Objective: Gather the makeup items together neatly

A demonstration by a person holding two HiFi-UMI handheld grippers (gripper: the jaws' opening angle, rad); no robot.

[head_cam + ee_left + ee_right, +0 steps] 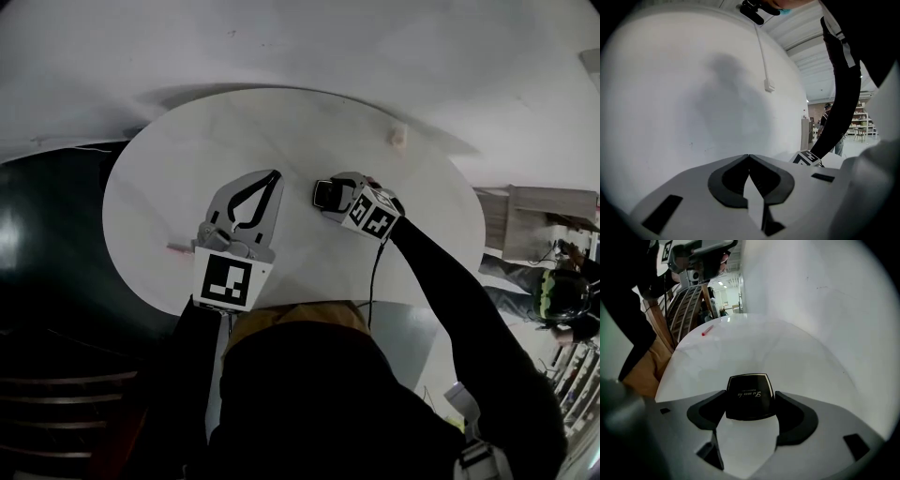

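currently, right gripper: jaws clamped on the two sides of a black compact with pale script on its lid, near the middle of the round white table. left gripper: jaws pressed tip to tip, nothing between, just beside the right. small red stick near the left edge and pale item at the far rim, both well apart from the compact.

Round table mostly bare, with open lanes across the far half and front right. Obstacles: small pink item near the left rim by the left gripper, and a small beige item near the far right rim. Right gripper clamps a black compact mid-table, close to the left gripper's closed tips. Wall sits close behind the far rim.
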